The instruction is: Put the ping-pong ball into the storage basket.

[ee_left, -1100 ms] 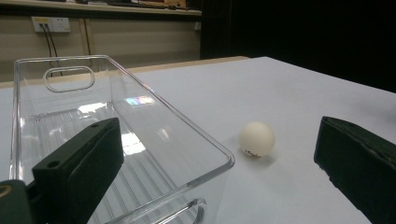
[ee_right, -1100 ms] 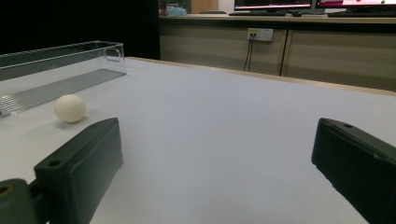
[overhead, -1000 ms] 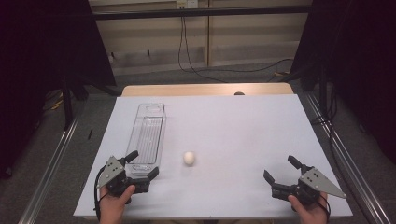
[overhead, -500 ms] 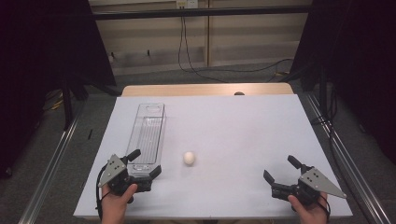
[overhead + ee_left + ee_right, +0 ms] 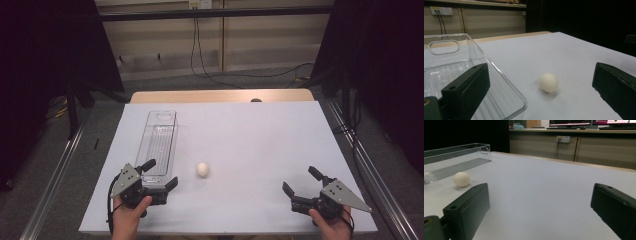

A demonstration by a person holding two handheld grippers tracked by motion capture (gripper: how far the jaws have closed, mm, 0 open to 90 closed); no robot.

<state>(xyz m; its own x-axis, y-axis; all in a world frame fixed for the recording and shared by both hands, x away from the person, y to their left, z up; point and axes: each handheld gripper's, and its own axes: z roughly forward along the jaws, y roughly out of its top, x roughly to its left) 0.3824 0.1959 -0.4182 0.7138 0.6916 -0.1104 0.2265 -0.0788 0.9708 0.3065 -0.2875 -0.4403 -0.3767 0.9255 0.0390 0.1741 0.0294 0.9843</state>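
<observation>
Left gripper (image 5: 161,176) sits at the near left of the table (image 5: 260,135), jaws spread wide, nothing between them. We note its far jaw lies over the near end of the clear tray (image 5: 159,140); in the left gripper view that jaw stands in front of the tray's near corner (image 5: 506,100), though we cannot tell whether they touch.

Egg (image 5: 202,169) lies on the bare table, just right of the tray's near end and ahead of the left gripper's open jaws, apart from both. In the left gripper view the egg (image 5: 548,82) shows between the two jaws, nearer the middle, farther out than their tips. We cannot tell which way its long axis points; it reads as nearly round, with a rough patch at its base.

Right gripper (image 5: 302,187) rests at the near right, jaws likewise wide and empty, well apart from the egg. In its view the egg (image 5: 461,179) lies far left, beside the tray (image 5: 456,157).

Tray's long axis runs away from us.
</observation>
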